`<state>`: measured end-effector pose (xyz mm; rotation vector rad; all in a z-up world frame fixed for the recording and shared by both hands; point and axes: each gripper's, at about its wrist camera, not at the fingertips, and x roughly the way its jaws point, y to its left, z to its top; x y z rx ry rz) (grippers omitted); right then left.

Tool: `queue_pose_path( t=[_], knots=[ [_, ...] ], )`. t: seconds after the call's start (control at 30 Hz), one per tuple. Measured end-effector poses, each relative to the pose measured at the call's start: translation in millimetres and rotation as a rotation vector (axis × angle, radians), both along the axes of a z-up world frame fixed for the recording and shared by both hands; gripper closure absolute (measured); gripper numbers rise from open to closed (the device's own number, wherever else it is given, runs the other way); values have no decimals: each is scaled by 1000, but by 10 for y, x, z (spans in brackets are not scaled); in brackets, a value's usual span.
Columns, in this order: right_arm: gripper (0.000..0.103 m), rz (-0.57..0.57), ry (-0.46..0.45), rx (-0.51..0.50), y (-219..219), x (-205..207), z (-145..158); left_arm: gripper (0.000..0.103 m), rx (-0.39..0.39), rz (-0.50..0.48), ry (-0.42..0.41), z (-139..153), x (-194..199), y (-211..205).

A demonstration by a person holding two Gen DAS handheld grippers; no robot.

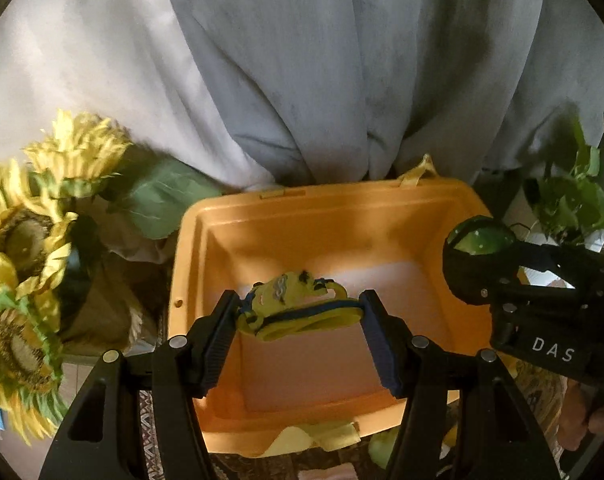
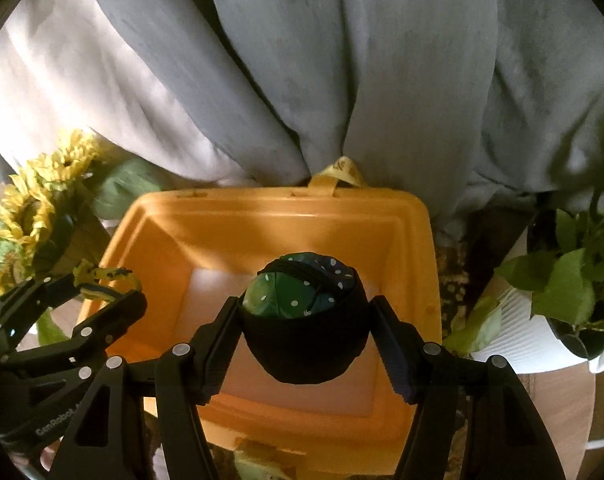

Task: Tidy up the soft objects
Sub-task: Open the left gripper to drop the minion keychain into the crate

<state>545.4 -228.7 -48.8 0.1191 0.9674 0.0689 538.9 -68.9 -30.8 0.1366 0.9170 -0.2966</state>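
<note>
Yellow folded cloth (image 1: 298, 312) sits clamped in the left gripper (image 1: 298, 316) above the orange bin (image 1: 230, 232); right gripper (image 2: 304, 332) clasps a black-wrapped green bundle (image 2: 302, 320) there too.

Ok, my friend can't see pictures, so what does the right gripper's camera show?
The right gripper holds a rolled black bundle with green dotted fabric above an orange bin. At the left, the left gripper holds a yellow sock bundle. Sunflowers, a leafy potted plant and grey drapes surround the bin.
</note>
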Motion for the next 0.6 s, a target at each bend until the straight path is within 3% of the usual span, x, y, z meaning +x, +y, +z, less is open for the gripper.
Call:
queue_pose_path(
  t=[0.1, 0.33, 0.6],
  knots=[
    [36, 9, 17, -5, 8, 34, -31, 28, 4, 1, 13, -36, 18, 6],
    [35, -26, -29, -25, -53, -70, 104, 23, -3, 11, 3, 25, -79, 6],
    [35, -66, -130, -20, -79, -343, 367, 12, -18, 40, -94, 290, -346, 53]
  ],
)
